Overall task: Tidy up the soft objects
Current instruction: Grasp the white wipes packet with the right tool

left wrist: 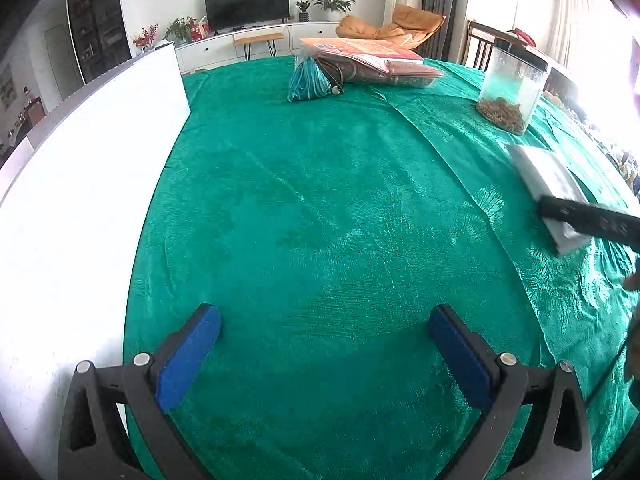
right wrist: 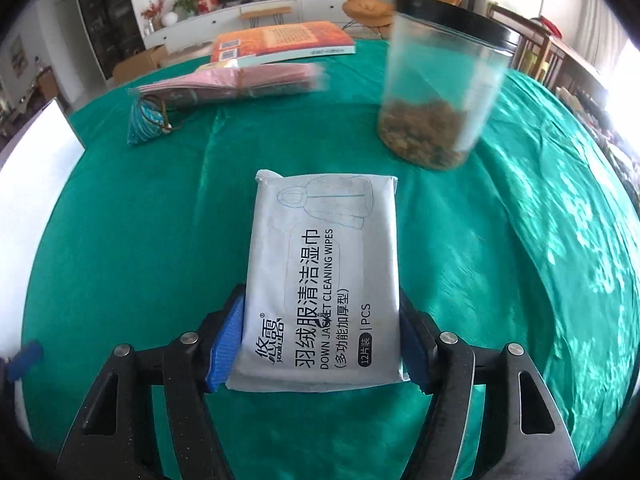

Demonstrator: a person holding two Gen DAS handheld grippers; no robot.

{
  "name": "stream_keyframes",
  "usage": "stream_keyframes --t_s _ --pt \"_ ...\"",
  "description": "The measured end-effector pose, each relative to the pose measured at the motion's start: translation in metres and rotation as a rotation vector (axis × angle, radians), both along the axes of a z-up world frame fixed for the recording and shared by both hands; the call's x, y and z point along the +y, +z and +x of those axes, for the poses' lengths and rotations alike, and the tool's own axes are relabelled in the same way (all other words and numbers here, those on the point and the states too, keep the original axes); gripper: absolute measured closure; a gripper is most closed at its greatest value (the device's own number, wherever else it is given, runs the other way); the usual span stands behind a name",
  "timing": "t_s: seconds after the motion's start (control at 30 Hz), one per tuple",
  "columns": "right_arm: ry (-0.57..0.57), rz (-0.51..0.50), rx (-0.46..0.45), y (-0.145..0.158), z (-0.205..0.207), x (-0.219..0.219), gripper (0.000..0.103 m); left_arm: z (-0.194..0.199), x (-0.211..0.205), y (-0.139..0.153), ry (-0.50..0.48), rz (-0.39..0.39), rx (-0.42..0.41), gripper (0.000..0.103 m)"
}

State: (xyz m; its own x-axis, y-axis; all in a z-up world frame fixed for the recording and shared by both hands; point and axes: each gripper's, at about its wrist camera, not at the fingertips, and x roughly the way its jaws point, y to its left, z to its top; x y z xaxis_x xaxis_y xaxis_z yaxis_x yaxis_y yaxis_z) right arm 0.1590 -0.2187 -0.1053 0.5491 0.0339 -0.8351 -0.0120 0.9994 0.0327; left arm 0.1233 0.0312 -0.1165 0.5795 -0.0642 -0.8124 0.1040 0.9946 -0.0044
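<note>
Green cloth covers the tabletop, w/ a white board lying along its left edge. Right gripper is closed on a pack of wipes: blue fingers press both long sides at the near end, so the pack sits flat, face up, long axis running straight away from the camera, far end pointing toward the room's back wall. Printed text runs along that axis. In the left wrist view the pack shows at far right, held above the cloth w/ a black finger across it.

Left gripper hangs over bare cloth, fingers spread wide, nothing between them.

Beyond the pack, to its right: clear jar w/ black lid, brown bits in the bottom; blurred. Far left: small teal pouch just beside a pink bundle of papers tied w/ a band. Behind that, an orange book at the far edge. Nothing stands directly btwn pack and bundle. Background: TV, plants, orange chair.
</note>
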Motion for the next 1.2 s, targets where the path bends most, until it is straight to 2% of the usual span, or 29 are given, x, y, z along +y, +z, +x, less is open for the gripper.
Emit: stream_keyframes --t_s 0.1,0.2,0.23,0.33,0.43,1.1,1.2 --pt "-0.089 -0.026 -0.037 0.001 -0.032 -0.043 0.033 0.0 0.0 0.0 0.001 0.0 0.0 0.0" --pt "-0.141 -0.026 -0.074 0.003 -0.034 -0.071 0.031 0.0 0.0 0.0 0.001 0.001 0.0 0.0" --pt "-0.143 -0.036 -0.074 0.0 -0.032 -0.074 0.027 0.0 0.0 0.0 0.001 0.001 0.0 0.0" --pt "-0.138 -0.042 -0.062 0.0 -0.028 -0.072 0.018 0.0 0.0 0.0 0.001 0.001 0.0 0.0" --pt "-0.134 -0.03 -0.062 -0.001 -0.029 -0.076 0.016 0.0 0.0 0.0 0.001 0.001 0.0 0.0" --pt "-0.131 -0.032 -0.062 -0.003 -0.03 -0.077 0.015 0.0 0.0 -0.001 0.003 0.002 0.003 0.0" --pt "-0.131 -0.032 -0.062 -0.003 -0.03 -0.077 0.015 0.018 -0.002 0.002 0.03 0.003 0.067 0.0"
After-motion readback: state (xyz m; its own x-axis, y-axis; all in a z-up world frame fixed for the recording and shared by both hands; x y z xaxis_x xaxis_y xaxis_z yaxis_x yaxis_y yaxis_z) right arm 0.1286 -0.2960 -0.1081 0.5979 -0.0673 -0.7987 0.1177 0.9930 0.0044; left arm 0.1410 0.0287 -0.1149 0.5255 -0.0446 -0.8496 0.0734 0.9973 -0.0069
